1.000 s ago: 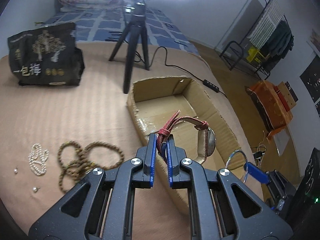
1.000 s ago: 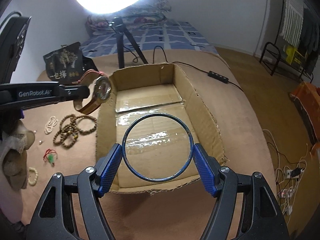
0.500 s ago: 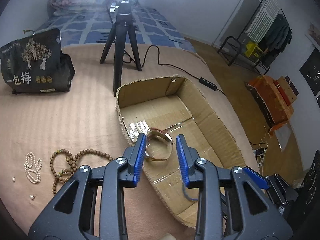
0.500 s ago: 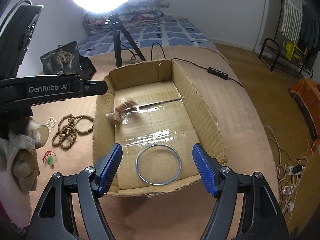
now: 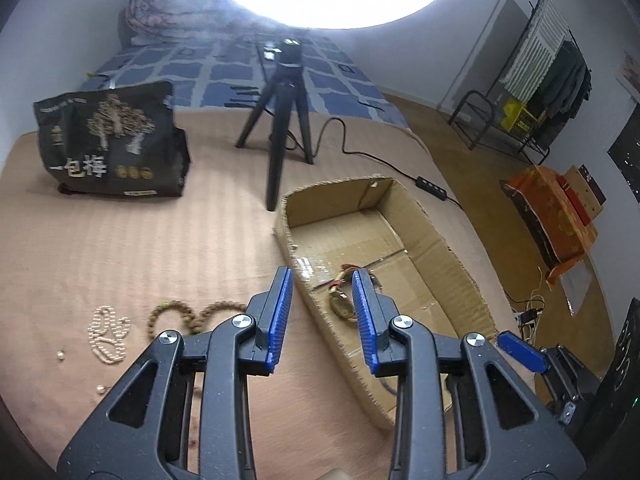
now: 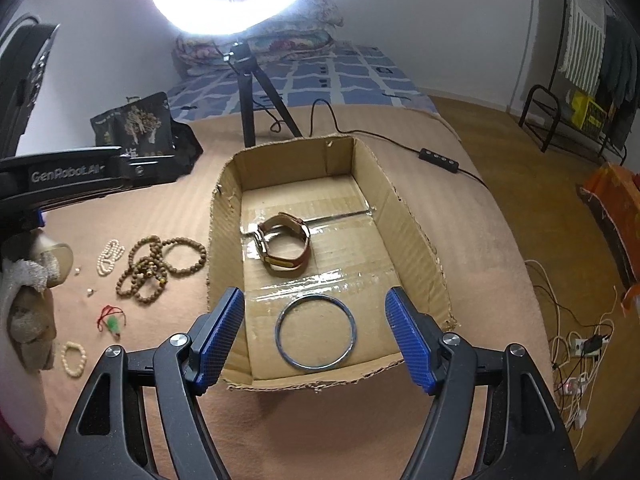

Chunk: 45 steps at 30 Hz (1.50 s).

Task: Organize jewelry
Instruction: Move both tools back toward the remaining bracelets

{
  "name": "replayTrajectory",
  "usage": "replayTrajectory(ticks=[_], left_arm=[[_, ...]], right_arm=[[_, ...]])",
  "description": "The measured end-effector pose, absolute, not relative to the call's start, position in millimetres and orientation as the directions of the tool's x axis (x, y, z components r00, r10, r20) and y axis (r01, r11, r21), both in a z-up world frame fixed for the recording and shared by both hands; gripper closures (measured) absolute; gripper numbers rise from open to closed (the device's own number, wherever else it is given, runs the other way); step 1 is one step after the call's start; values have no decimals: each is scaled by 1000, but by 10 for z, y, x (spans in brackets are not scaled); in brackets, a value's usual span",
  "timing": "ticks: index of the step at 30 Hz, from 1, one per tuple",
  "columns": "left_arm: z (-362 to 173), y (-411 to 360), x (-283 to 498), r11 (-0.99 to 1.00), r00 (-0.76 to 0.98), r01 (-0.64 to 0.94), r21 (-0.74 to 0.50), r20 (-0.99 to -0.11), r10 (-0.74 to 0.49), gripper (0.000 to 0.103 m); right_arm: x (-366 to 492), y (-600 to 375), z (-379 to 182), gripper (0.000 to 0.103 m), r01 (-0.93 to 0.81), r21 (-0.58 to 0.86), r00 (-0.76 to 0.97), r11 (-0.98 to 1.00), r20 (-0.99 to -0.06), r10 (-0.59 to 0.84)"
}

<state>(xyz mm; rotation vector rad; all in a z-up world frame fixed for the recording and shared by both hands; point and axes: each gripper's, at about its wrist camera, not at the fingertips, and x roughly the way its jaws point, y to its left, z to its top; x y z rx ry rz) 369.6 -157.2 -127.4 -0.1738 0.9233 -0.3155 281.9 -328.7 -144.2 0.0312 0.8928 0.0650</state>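
Observation:
A brown-strapped watch (image 6: 284,242) and a thin metal bangle (image 6: 315,333) lie inside the open cardboard box (image 6: 416,240) on the tan bedspread. My right gripper (image 6: 315,336) is open and empty above the box's near edge, over the bangle. My left gripper (image 5: 322,316) is open and empty over the box's left wall (image 5: 320,316); the watch (image 5: 343,300) shows between its fingers. Left of the box lie brown wooden beads (image 6: 158,264), a white pearl strand (image 6: 109,257), a red-and-green charm (image 6: 112,322) and a cream bead bracelet (image 6: 73,364).
A black tripod (image 5: 280,128) with a ring light stands behind the box, its cable and switch (image 6: 438,159) trailing right. A black printed bag (image 5: 112,144) sits at the back left. The bed's right edge drops to a wooden floor with cables (image 6: 576,344).
My left gripper opened and dropped the watch into the box, then drew back left. My right gripper let go of the bangle, which now lies on the box floor.

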Motion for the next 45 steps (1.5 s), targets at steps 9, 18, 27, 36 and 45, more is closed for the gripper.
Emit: replayTrajectory(ticks=[9, 18, 27, 36, 45], left_arm=[[-967, -1070, 3374, 961, 625, 158, -227, -731, -275, 72], [-769, -452, 2895, 981, 680, 122, -152, -707, -194, 58], [-911, 5, 2476, 981, 641, 123, -148, -743, -192, 58], [-1335, 359, 2253, 982, 573, 89, -169, -797, -189, 58], [-1866, 565, 2137, 976, 469, 53, -210, -858, -210, 58]], right_arm=[[2705, -3139, -1251, 30, -80, 63, 658, 995, -746, 100], [2596, -2824, -1071, 30, -154, 79, 680, 985, -715, 163], [2512, -2427, -1063, 30, -254, 34, 673, 967, -712, 202], [2592, -2209, -1258, 30, -300, 60, 640, 952, -728, 247], [2789, -2070, -1485, 30, -310, 88, 588, 947, -765, 264]])
